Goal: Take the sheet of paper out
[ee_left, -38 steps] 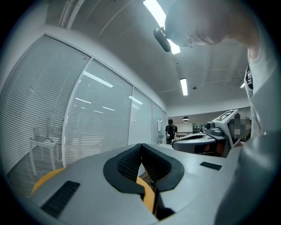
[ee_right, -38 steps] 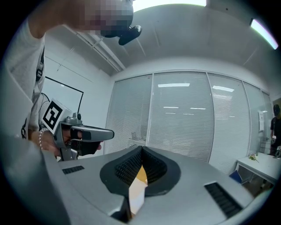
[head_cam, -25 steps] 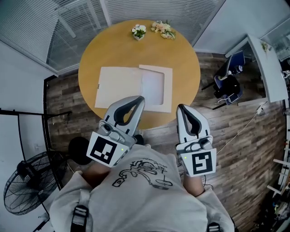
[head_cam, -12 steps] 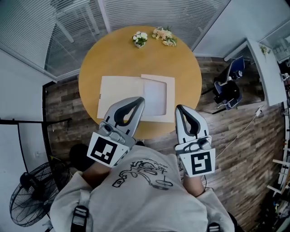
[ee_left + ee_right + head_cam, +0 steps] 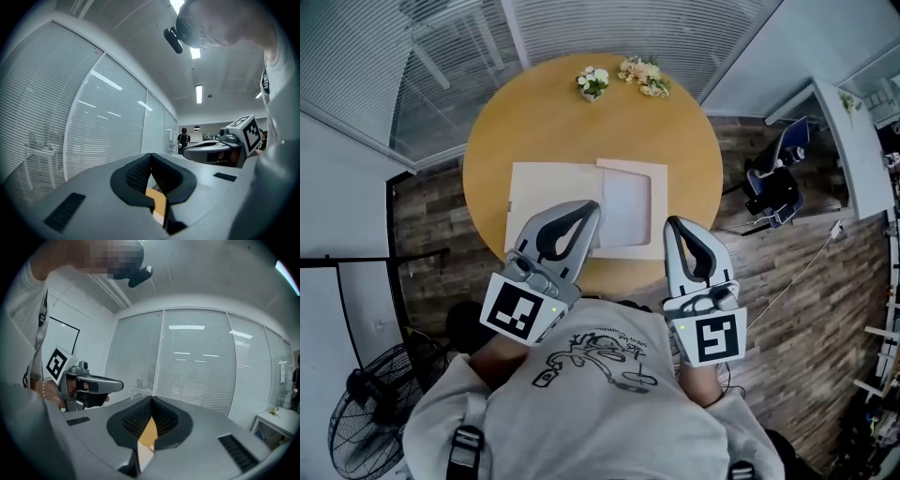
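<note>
Nothing on the desk itself moved. The whole desk just slid a bit lower and to the right in the head view, so I'd say I had stepped closer, while both claws sat in the same spot in the picture.

Head view: the left claw and right claw were both held out level in front of my chest, tips over the near edge of the desk. The left tip overlapped the card folder in the picture, but whether it touched I couldn't tell. The sheet of paper was still inside, showing pale through the folder's open window on the right half. So, progress-wise: basically zero. Nothing was gripped or pulled, and the whole take-out was left to do.

Count: one desk, one folder, one sheet, two little flower bunches at the far rim, a white one and a peachy one, plus one fan on the floor at lower left.

Left gripper view: the jaws were pressed together with nothing between the ribbed pads, just a sliver of wood tone below them. The other claw hung off to the side against the blinds.

Right gripper view: same story, jaws together and empty, with a strip of desk colour under the meeting point.
</note>
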